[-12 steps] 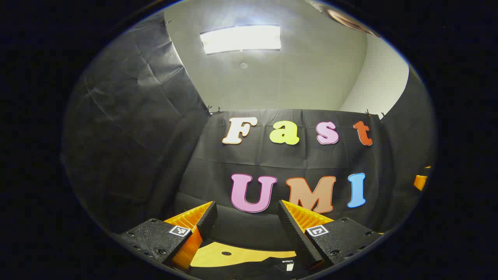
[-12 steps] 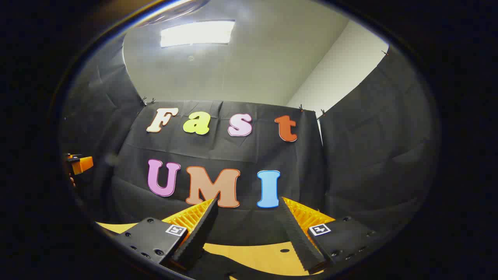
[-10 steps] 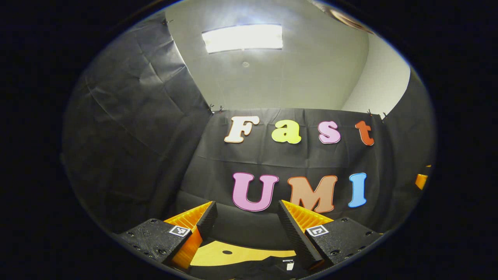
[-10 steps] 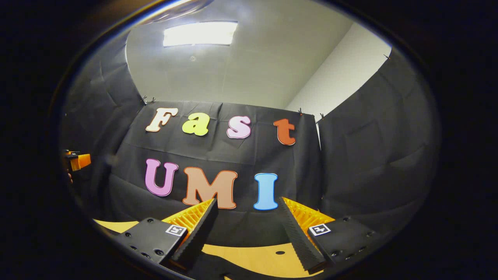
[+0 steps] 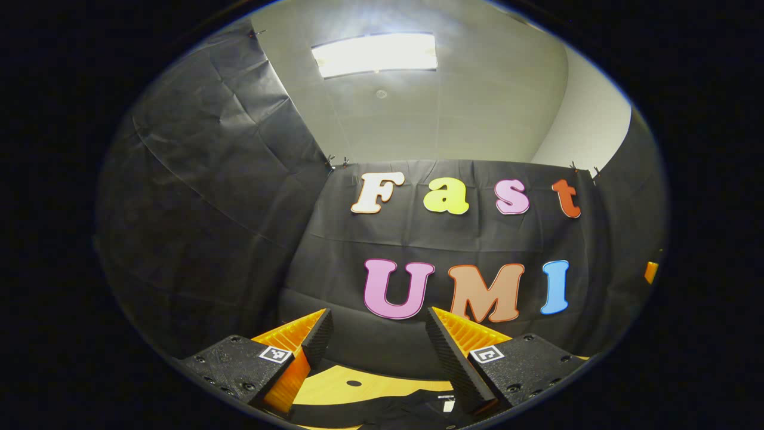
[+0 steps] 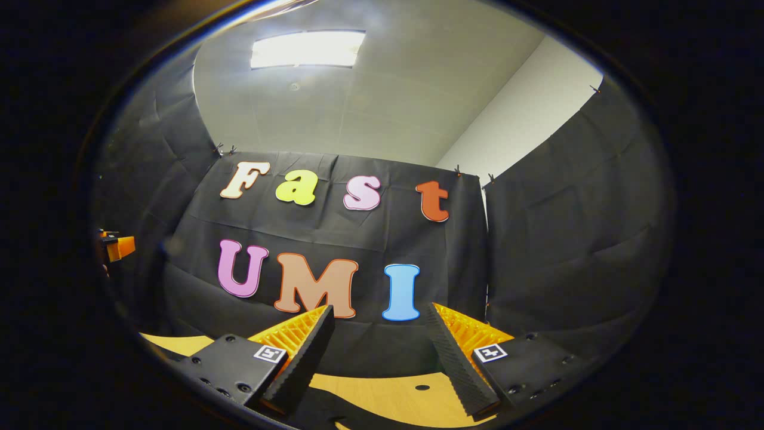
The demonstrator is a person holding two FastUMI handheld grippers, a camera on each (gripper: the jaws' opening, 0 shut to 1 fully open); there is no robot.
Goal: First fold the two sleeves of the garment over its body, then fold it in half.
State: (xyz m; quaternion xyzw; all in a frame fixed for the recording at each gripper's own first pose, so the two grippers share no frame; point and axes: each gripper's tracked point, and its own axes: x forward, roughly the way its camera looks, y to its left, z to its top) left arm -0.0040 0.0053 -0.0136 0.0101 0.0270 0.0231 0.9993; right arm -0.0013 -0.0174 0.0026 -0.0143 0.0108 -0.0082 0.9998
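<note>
Gaping ridged-fingered left tool (image 5: 376, 325), right tool (image 6: 377, 322) likewise empty, dark crumpled garment (image 5: 394, 409), smooth wooden table (image 6: 394, 397)

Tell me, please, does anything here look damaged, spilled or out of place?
Nothing stands out. Both claws, left and right, hang open above the wooden table, with the dark garment lying below.

I count two grippers: my left gripper (image 5: 377, 322) and my right gripper (image 6: 376, 319), each with two black ribbed fingers spread apart, four fingers in all. Each carries two small square tags, four tags total. There is one dark garment (image 5: 394, 409), lying on one wooden table (image 6: 394, 397). One round hole (image 6: 422, 387) marks that table. One ceiling light (image 5: 375, 54) glows overhead.
</note>
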